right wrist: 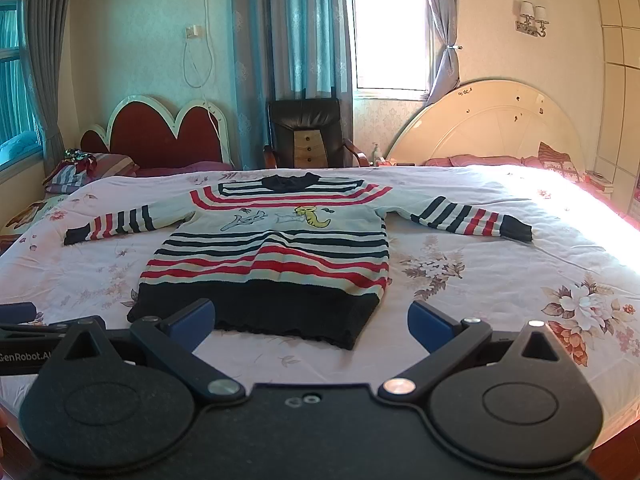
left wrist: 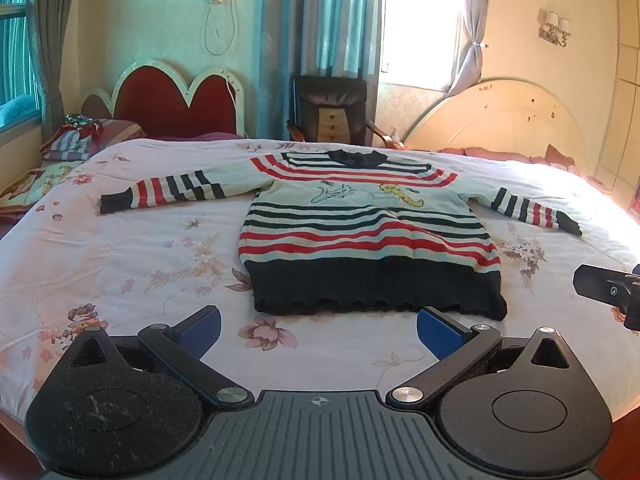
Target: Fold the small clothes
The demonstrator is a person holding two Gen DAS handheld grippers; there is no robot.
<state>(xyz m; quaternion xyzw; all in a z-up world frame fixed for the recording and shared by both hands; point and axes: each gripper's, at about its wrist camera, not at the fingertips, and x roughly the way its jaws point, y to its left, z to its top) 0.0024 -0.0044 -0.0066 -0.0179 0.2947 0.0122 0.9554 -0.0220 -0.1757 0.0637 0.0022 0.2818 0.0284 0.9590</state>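
A small striped sweater (left wrist: 360,224) lies flat on the bed, front up, both sleeves spread out to the sides, collar away from me. It has red and dark stripes, cartoon figures on the chest and a dark hem nearest me. It also shows in the right wrist view (right wrist: 272,252). My left gripper (left wrist: 319,330) is open and empty, just short of the hem. My right gripper (right wrist: 311,322) is open and empty, over the hem's right part. The right gripper's body shows at the right edge of the left wrist view (left wrist: 608,288).
The bed (left wrist: 120,264) has a white floral cover. Pillows and folded cloth (left wrist: 76,140) lie at the far left by a red headboard (left wrist: 176,100). A dark chair (left wrist: 332,108) stands behind the bed. A cream headboard (left wrist: 500,116) is at the right.
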